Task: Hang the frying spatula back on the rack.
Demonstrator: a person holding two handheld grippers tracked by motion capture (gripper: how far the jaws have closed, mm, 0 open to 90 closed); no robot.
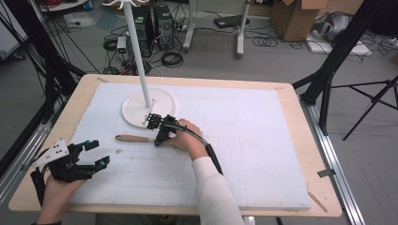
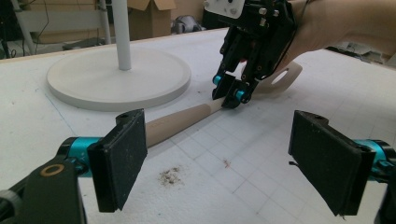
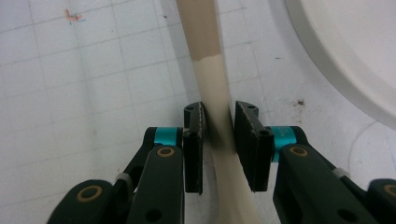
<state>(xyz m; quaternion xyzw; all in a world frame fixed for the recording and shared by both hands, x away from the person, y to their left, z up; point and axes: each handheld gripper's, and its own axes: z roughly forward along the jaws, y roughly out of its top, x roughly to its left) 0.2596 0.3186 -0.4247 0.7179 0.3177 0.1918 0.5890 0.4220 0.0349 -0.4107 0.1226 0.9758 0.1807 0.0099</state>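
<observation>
Right gripper view shows the right tool [image 3: 219, 128] clamped on the spatula [image 3: 210, 79] at frame centre. High view, lower left: the left tool [image 1: 96, 152] stands wide, holding nothing.

No text, label, brand or number is readable anywhere.

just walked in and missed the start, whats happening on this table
A person works with a gripper in each hand over a white foam-covered table. The right gripper is down on a wooden-handled utensil that lies flat beside the round base of a white stand, its pads closed on the pale neck. The utensil looks not yet lifted. The left gripper hangs open nearby, holding nothing.
</observation>
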